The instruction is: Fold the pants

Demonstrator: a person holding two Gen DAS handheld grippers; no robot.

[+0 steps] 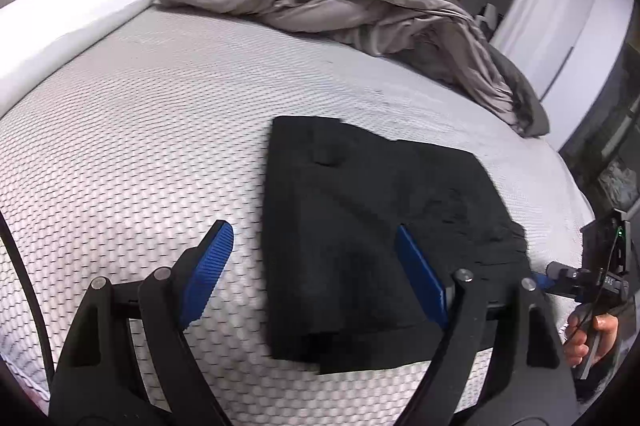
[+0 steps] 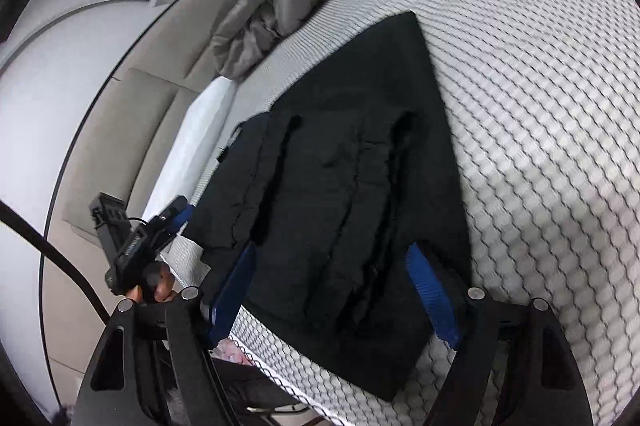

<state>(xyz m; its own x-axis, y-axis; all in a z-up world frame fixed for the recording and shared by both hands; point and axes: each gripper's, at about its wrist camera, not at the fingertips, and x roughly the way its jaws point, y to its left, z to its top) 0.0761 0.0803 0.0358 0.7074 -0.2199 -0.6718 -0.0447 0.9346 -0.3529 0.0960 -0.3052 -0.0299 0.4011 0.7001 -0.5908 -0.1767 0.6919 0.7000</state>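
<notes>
The black pants lie folded into a compact rectangle on the white honeycomb-patterned mattress. They also show in the right wrist view, with layered folds near the bed edge. My left gripper is open, its blue pads spread over the pants' left part and holding nothing. My right gripper is open above the near end of the pants, empty. The right gripper shows at the right edge of the left wrist view; the left gripper shows at the left of the right wrist view.
A rumpled grey duvet lies at the far side of the bed. A white pillow sits at the left by a beige headboard. The mattress edge runs just below the pants.
</notes>
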